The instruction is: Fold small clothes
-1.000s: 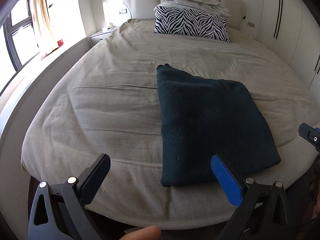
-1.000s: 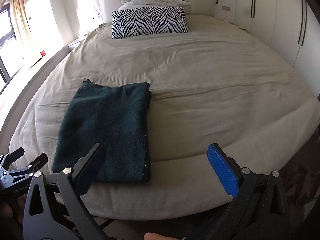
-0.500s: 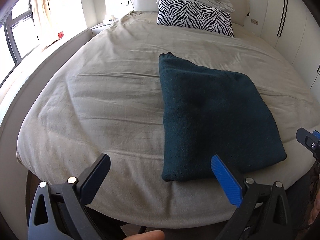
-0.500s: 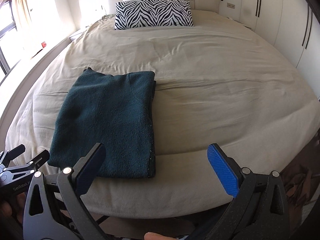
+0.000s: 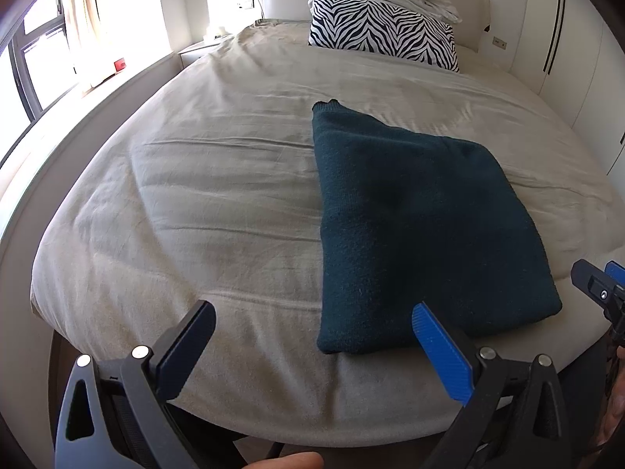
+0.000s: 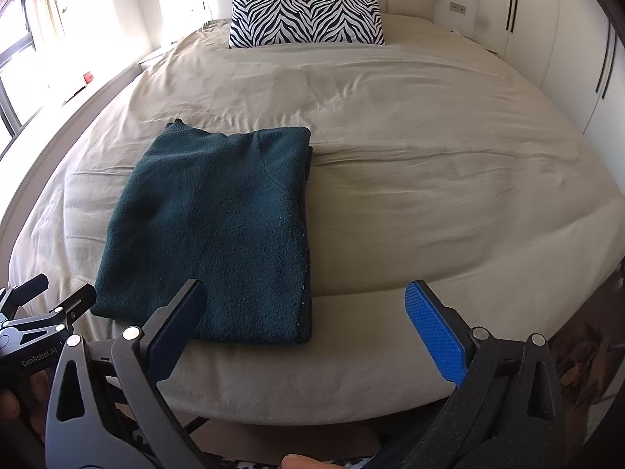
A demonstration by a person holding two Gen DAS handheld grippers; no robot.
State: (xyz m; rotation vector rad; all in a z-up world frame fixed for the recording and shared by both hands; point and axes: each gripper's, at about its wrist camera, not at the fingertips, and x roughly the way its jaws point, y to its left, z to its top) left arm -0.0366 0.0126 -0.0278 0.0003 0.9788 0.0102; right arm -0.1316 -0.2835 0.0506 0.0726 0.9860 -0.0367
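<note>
The sweater (image 6: 218,230) is dark teal knit cloth, matt and nubbly – the beige bed cover (image 6: 429,179) looks soft, matt and creased. The right gripper (image 6: 304,324) has matt black plastic arms, one ribbed blue pad – shiny metal pins

The folded sweater (image 6: 218,234) near the bed's foot edge was dark teal. The bedcover (image 6: 429,148) was plain beige. At the head edge, the pillow (image 6: 306,19) bore black-and-white zebra stripes. Each gripper had one blue pad (image 6: 433,328) and one black.
</note>
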